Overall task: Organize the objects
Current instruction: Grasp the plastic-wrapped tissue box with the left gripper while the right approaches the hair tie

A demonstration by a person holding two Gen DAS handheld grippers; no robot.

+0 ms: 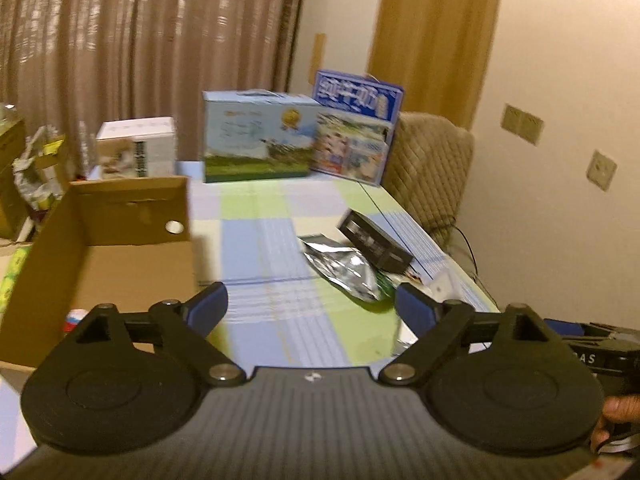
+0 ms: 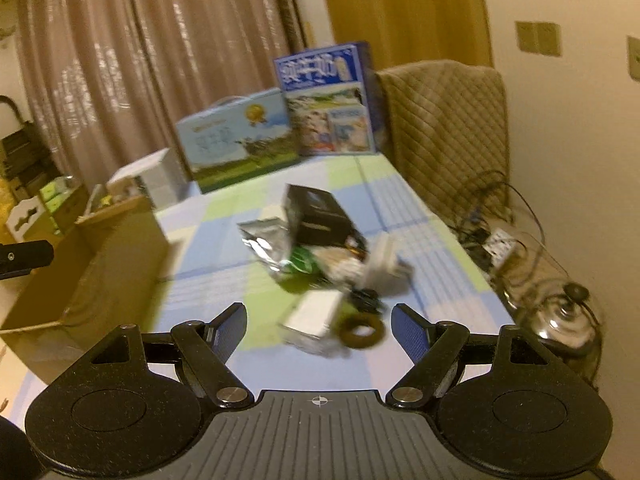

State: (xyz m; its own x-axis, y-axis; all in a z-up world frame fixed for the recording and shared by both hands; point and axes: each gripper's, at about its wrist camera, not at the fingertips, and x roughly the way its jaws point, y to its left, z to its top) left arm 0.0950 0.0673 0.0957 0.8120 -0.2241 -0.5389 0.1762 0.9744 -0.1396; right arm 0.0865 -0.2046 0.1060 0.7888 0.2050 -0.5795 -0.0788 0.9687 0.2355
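An open cardboard box (image 1: 100, 240) stands on the table's left side; it also shows in the right wrist view (image 2: 92, 264). A pile lies at the right: a silver foil pouch (image 1: 344, 270) (image 2: 266, 246), a black box (image 1: 374, 240) (image 2: 320, 218), a white box (image 2: 316, 314), a brown ring (image 2: 362, 332) and a white adapter (image 2: 386, 266). My left gripper (image 1: 312, 308) is open and empty, above the table between the cardboard box and the pile. My right gripper (image 2: 320, 322) is open and empty, just short of the white box and ring.
A checked cloth covers the table (image 1: 264, 236). Two printed cartons (image 1: 256, 140) (image 1: 356, 136) and a white box (image 1: 136, 148) stand at the far edge. A quilted chair (image 2: 444, 116), cables and a glass kettle (image 2: 556, 312) are at the right.
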